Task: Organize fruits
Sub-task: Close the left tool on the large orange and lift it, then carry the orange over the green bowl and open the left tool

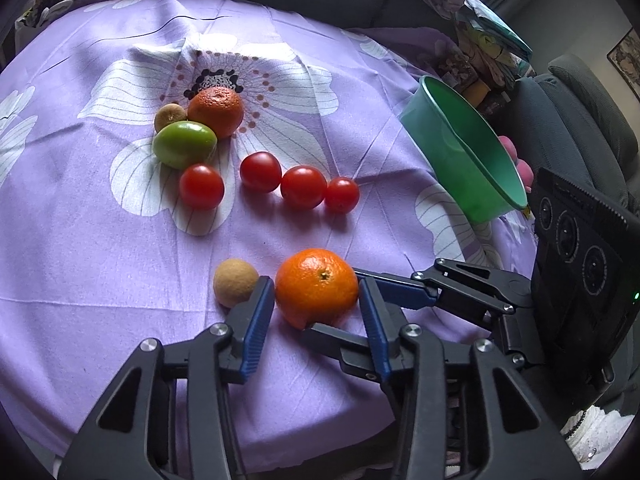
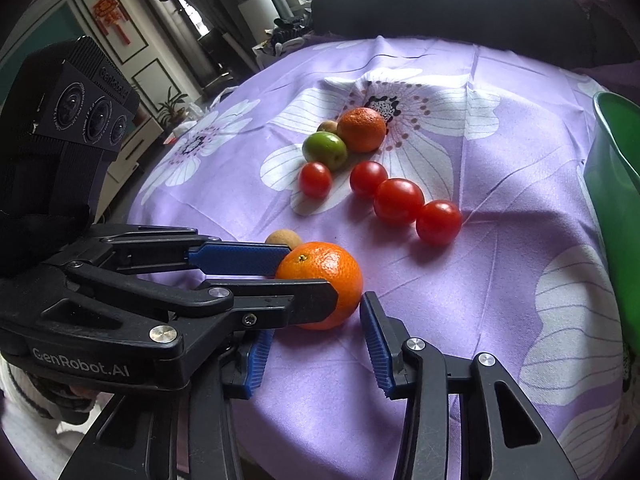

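Observation:
A near orange mandarin [image 1: 316, 286] [image 2: 322, 280] lies on the purple flowered cloth [image 1: 100, 260], with a tan longan [image 1: 235, 282] [image 2: 282, 239] just left of it. My left gripper [image 1: 318, 304] [image 2: 306, 276] is open with its blue pads on either side of the mandarin. My right gripper [image 2: 316, 334] [image 1: 340, 304] is open and empty right behind the mandarin, crossing the left one. Further back lie several red cherry tomatoes [image 1: 303, 187] [image 2: 398, 201], a green fruit [image 1: 184, 144] [image 2: 324, 150], a second mandarin [image 1: 216, 111] [image 2: 362, 129] and a small brown fruit [image 1: 170, 117].
A green plastic bowl [image 1: 464, 152] [image 2: 616, 184] stands tilted at the right edge of the table. A dark chair back [image 2: 440, 4] is behind the table. Cluttered bags and cloth [image 1: 476, 52] sit at the far right.

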Action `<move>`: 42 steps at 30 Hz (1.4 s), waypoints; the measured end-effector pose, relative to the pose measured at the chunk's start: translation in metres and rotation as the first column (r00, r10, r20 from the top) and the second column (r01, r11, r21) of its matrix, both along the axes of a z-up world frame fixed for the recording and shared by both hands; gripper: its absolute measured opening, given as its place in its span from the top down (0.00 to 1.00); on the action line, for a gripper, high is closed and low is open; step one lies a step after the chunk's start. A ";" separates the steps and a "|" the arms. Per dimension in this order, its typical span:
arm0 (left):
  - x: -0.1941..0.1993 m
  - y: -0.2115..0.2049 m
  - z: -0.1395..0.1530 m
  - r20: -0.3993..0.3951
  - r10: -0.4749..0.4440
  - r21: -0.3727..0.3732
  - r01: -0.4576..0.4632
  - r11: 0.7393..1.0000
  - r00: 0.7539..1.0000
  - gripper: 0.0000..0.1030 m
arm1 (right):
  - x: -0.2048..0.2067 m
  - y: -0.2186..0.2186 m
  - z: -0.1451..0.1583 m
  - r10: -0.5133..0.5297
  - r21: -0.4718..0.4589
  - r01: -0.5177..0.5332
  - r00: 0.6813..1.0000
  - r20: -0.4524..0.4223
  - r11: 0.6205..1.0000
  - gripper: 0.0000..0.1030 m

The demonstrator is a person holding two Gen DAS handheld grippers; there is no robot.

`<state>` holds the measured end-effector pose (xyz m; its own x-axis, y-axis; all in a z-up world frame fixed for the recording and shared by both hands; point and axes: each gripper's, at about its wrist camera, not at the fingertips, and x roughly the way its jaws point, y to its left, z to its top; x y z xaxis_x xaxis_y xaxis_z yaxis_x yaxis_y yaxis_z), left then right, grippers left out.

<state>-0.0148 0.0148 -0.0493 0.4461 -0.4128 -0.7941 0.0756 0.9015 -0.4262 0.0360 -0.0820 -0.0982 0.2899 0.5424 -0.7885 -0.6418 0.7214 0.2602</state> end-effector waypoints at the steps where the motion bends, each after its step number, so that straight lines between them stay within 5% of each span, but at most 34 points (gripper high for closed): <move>1: 0.000 -0.001 0.001 0.000 -0.001 0.005 0.001 1.000 1.000 0.58 | 0.000 0.000 0.000 -0.002 -0.001 0.002 1.000 0.003 1.000 0.56; 21: 0.022 -0.051 0.048 0.137 -0.112 0.060 0.105 0.993 0.984 0.58 | -0.003 -0.039 0.044 -0.128 0.067 0.120 0.984 0.128 0.991 0.57; 42: 0.093 -0.142 0.077 0.241 -0.299 0.077 0.289 0.954 0.923 0.58 | 0.026 -0.124 0.088 -0.359 0.111 0.342 0.900 0.246 0.933 0.57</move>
